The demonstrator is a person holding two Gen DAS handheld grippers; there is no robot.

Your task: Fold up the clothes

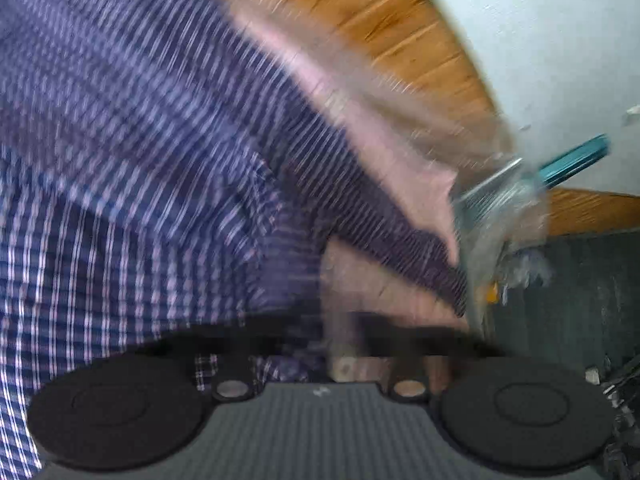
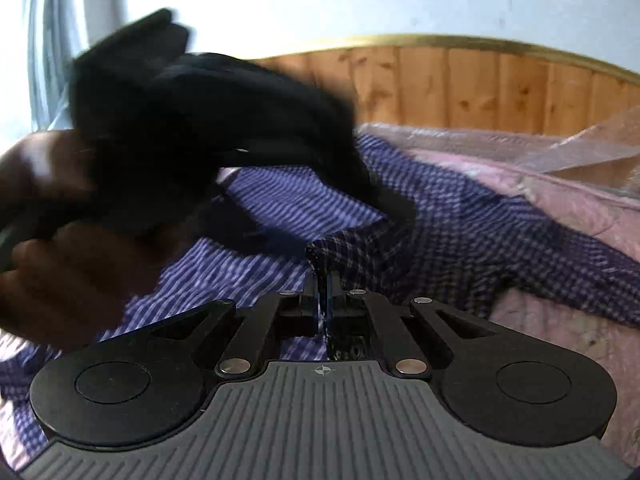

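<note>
Blue checked shirt (image 2: 460,216) lies spread over a pink bedcover (image 2: 560,208), wooden headboard (image 2: 480,84) behind it. Right gripper (image 2: 325,280): fingers pressed together, pinching a raised fold of the shirt. Left gripper (image 2: 372,188), dark and blurred, held in a hand (image 2: 60,264), reaches down to the cloth; fingers closed, grip on fabric not discernible.
</note>
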